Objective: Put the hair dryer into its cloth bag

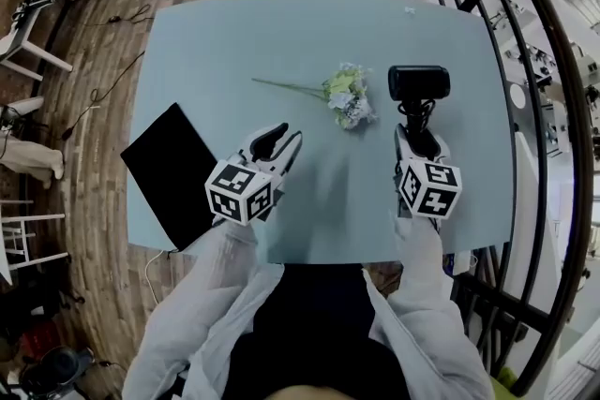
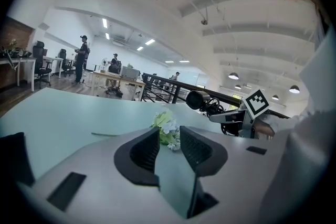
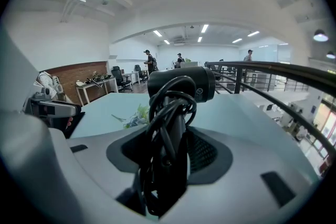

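Black hair dryer (image 1: 418,81), cord coiled round its handle, pinched by the right gripper (image 1: 417,134) toward the tabletop's right edge; left gripper (image 1: 284,134) spread.

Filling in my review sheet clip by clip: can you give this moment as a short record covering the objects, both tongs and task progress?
table: light blue
right tongs: shut on hair dryer handle
hair dryer: black, cord wrapped round handle
left tongs: open, empty
cloth bag: black, flat, at table's left edge
flower sprig: mid-table
progress: hair dryer not yet in cloth bag
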